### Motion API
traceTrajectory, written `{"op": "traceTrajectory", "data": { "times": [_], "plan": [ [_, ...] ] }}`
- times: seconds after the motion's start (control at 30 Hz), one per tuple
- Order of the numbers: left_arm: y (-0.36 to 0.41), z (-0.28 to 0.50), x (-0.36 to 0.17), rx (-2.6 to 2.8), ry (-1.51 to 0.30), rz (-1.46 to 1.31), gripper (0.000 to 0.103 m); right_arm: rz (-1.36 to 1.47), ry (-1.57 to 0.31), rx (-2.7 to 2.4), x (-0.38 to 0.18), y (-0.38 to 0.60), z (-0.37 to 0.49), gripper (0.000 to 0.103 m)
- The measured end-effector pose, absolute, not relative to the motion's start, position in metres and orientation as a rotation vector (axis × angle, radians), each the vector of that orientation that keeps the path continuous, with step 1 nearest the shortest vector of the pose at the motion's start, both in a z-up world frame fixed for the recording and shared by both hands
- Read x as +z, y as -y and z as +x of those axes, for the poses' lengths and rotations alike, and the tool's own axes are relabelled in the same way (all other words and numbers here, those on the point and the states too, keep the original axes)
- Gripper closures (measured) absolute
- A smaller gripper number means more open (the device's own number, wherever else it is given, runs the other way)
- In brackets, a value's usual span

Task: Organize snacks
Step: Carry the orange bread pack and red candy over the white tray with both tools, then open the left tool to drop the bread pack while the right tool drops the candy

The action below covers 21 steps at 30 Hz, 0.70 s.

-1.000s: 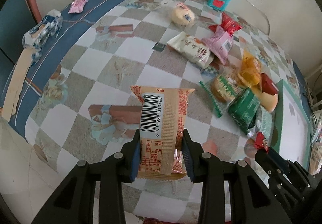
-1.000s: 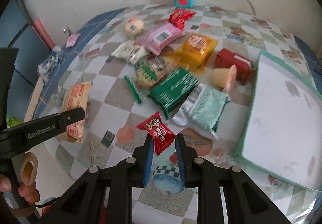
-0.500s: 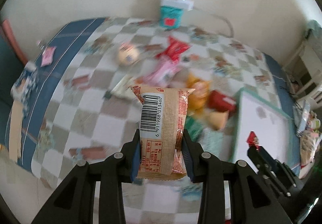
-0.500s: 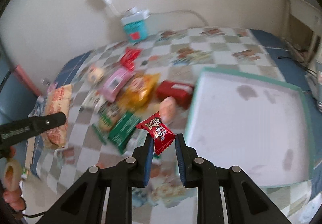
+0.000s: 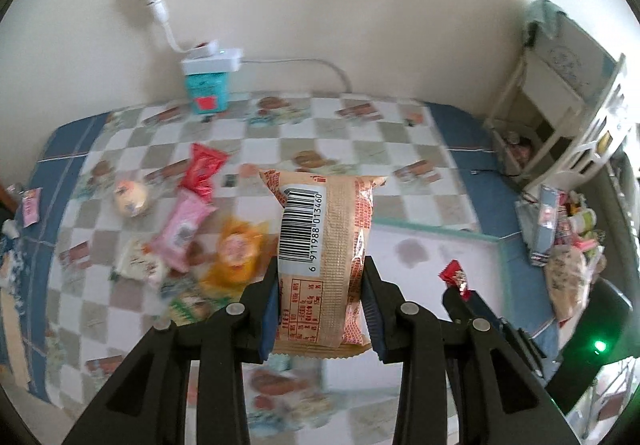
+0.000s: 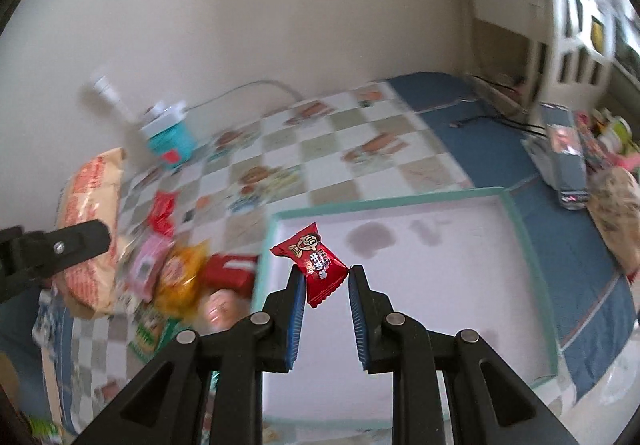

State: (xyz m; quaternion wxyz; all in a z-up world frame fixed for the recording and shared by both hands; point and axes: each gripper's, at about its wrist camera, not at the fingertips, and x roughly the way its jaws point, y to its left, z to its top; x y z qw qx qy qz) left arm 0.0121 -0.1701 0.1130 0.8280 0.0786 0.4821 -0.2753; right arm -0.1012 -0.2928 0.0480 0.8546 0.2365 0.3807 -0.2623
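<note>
My left gripper (image 5: pixel 320 277) is shut on an orange snack packet (image 5: pixel 324 245) with a barcode facing me, held above the checked tablecloth. My right gripper (image 6: pixel 323 281) is shut on a small red candy (image 6: pixel 316 265), held over the left part of a white tray (image 6: pixel 500 285) with a teal rim. In the left wrist view the tray (image 5: pixel 472 269) lies right of the packet, and the right gripper (image 5: pixel 460 291) with the red candy (image 5: pixel 454 277) shows above it. In the right wrist view the orange packet (image 6: pixel 90 229) and a left finger (image 6: pixel 52 253) appear at the left.
Loose snacks lie left of the tray: a red pack (image 5: pixel 204 169), a pink pack (image 5: pixel 184 229), a yellow pack (image 5: pixel 236 253), a round bun (image 5: pixel 130 197). A teal box (image 5: pixel 208 93) with a power strip stands by the wall. A shelf and cluttered items (image 5: pixel 560 229) sit right.
Both grippers have risen and swung right, from over the snack pile toward the tray. Each keeps its grip: left on the orange packet, right on the red candy.
</note>
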Motion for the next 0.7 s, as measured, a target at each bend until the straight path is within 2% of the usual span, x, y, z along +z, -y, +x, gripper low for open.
{"op": "traceTrajectory", "data": {
  "times": [0.2,0.4,0.7],
  "plan": [
    [0.212,0.003,0.096,-0.634,-1.049,0.180,0.065,0.591,-0.801,-0.661,0.035,0.341,-0.113,0.080],
    [0.245,0.006,0.057,-0.637,-1.115,0.213,0.065,0.629,-0.827,-0.779,0.015,0.380,-0.126,0.080],
    [0.270,0.014,0.015,-0.595,-1.157,0.279,0.065,0.648,-0.868,-0.846,-0.006,0.409,-0.121,0.080]
  ]
}}
